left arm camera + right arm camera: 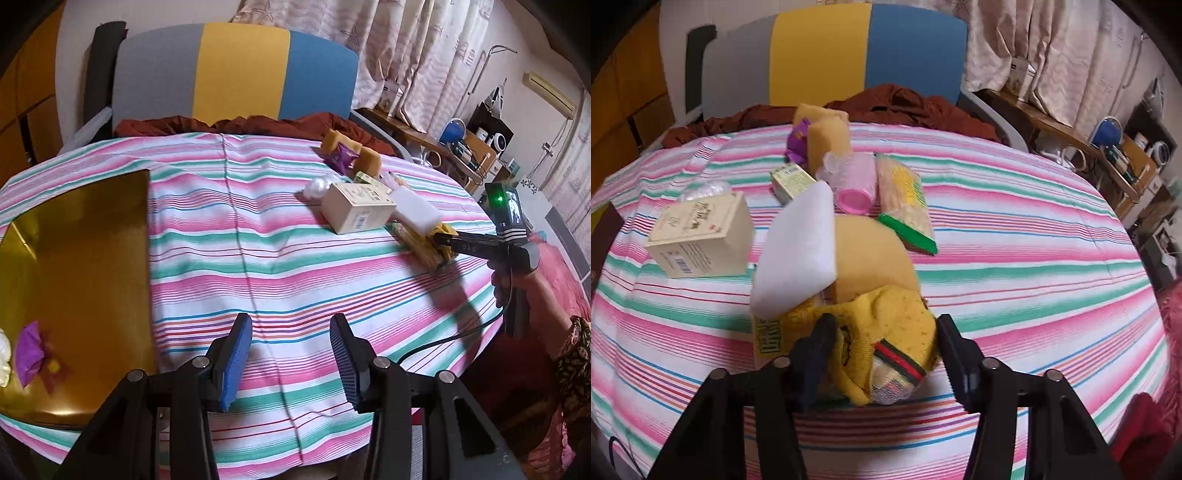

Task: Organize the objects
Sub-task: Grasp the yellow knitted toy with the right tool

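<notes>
A heap of objects lies on the striped tablecloth. My right gripper is open, its fingers on either side of a yellow knitted sock with a red-green band; I cannot tell whether they touch it. Behind it lie a white foam block, a tan sponge, a cream box, a pink cup and a noodle packet. My left gripper is open and empty over bare cloth. A gold tray at left holds a purple wrapper. The right gripper shows at the heap.
A chair with grey, yellow and blue back stands behind the table with a rust-red cloth on it. A cluttered wooden shelf runs along the curtains at right. Two more tan sponges and a purple packet lie at the far edge.
</notes>
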Action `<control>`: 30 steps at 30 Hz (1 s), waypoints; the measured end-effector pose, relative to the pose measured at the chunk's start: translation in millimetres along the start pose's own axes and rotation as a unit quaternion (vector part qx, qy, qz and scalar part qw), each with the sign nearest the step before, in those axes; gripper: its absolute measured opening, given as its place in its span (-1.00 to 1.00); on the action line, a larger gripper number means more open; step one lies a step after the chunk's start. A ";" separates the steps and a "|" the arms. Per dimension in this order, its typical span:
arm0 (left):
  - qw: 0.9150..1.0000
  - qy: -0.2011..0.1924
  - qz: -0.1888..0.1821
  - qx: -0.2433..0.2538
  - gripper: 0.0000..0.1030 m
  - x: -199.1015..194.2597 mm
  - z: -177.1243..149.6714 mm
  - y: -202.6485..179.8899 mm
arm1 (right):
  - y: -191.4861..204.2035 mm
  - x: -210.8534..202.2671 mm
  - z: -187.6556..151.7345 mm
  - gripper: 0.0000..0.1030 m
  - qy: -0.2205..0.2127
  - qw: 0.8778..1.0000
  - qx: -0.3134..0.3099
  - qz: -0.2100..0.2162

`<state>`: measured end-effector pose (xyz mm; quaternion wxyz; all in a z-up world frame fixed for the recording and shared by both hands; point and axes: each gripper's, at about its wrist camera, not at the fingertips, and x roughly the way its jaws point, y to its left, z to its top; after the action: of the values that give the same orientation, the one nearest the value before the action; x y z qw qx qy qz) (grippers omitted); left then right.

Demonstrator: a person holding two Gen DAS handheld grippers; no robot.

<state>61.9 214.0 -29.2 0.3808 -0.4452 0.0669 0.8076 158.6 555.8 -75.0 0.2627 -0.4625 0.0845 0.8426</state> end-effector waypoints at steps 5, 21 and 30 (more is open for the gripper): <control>1.000 0.008 -0.006 0.011 -0.14 9.4 6.4 -14.7 | 13.4 -7.8 -3.2 -0.27 0.001 0.999 -0.025 0.032; 0.997 0.029 -0.022 0.064 -0.14 46.8 31.0 -62.7 | 13.4 -14.9 -5.1 -0.24 0.015 0.996 0.002 0.091; 0.991 0.042 -0.034 0.119 -0.14 80.8 51.1 -95.4 | 23.3 -4.7 -8.5 -0.09 0.036 0.995 -0.016 0.094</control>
<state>66.8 348.6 -39.0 0.4554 -0.4324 0.1626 0.7611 154.8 531.0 -78.2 0.1715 -0.4864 0.1241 0.8477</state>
